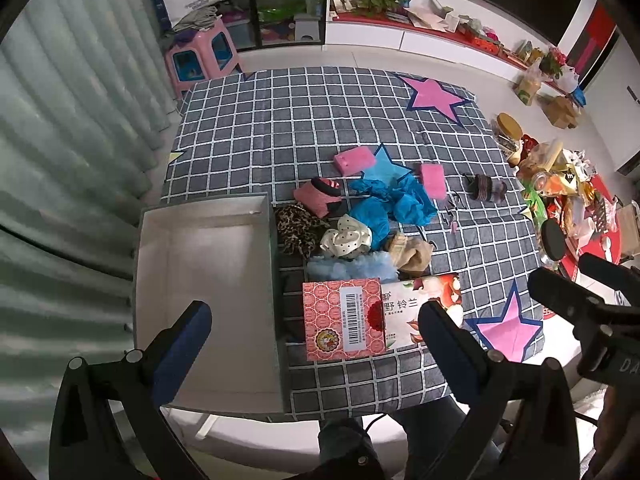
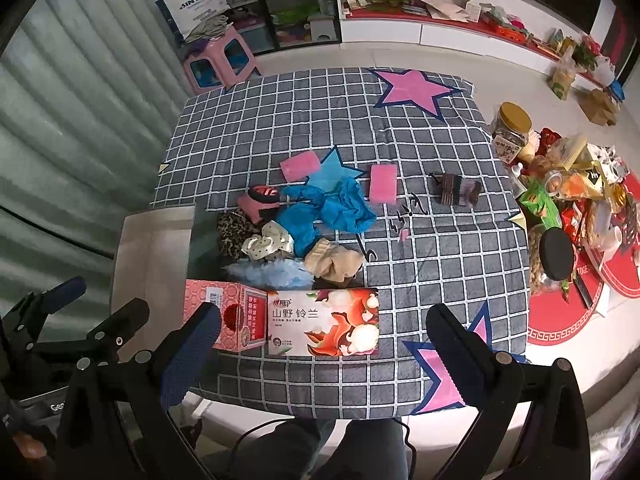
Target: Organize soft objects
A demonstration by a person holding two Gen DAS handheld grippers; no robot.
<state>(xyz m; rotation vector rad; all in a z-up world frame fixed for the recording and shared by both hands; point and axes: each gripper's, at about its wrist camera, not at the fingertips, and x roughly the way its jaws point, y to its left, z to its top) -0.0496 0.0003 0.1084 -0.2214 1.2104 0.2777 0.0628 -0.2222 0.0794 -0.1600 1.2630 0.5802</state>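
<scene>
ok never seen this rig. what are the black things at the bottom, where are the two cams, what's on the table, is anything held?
No robot here: a person holds a pair of hand tongs in each hand, and a fisheye camera on each looks forward along its two fingers. One picture is from the left tongs, the other from the right tongs. Both are open and hold nothing.

On the checked cloth sit an empty open white box, a red tissue box, two pink sponges, and a pile of soft items: blue crumpled fabric, a leopard-print scrunchie, a cream dotted scrunchie, a beige cloth, pale blue fluff and a pink sock. A striped sock lies apart.
</scene>
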